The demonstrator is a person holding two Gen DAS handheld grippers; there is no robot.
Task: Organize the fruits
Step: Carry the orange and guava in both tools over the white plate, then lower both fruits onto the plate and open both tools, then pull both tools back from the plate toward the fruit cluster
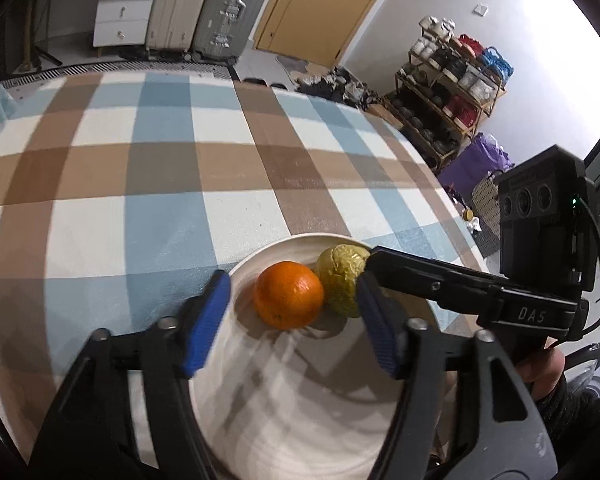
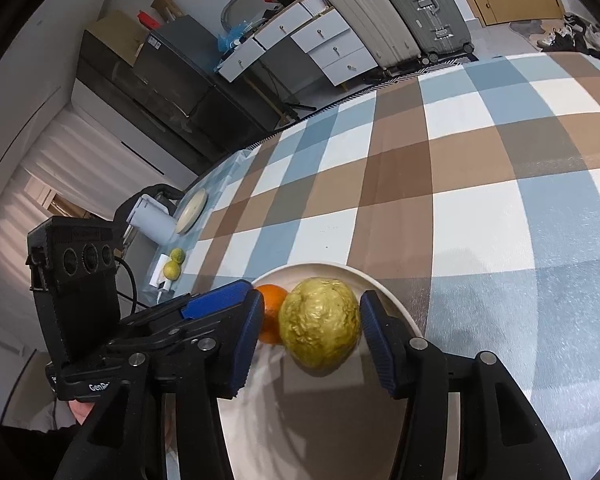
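White ceramic plate [image 1: 260, 420] on a bench covered by a blue, brown and white checked cloth [image 1: 140, 168], near the bench's right edge. On the plate lie an orange [image 1: 289, 294] and a yellow-green, rough-skinned fruit [image 1: 340, 280], touching each other, the orange to the left.

Left tongs [image 1: 292, 320]: blue-padded fingers spread wide over the plate, holding nothing; the orange lies just ahead of the gap between them.

Right tongs [image 2: 310, 340]: fingers open on either side of the yellow-green fruit [image 2: 319, 326], with a narrow gap visible at the right pad; contact at the left pad cannot be told. The orange [image 2: 272, 312] is partly hidden behind the left finger.

Two small yellow-green fruits [image 2: 174, 264] lie at the bench's far left edge, beside a second plate [image 2: 192, 212].
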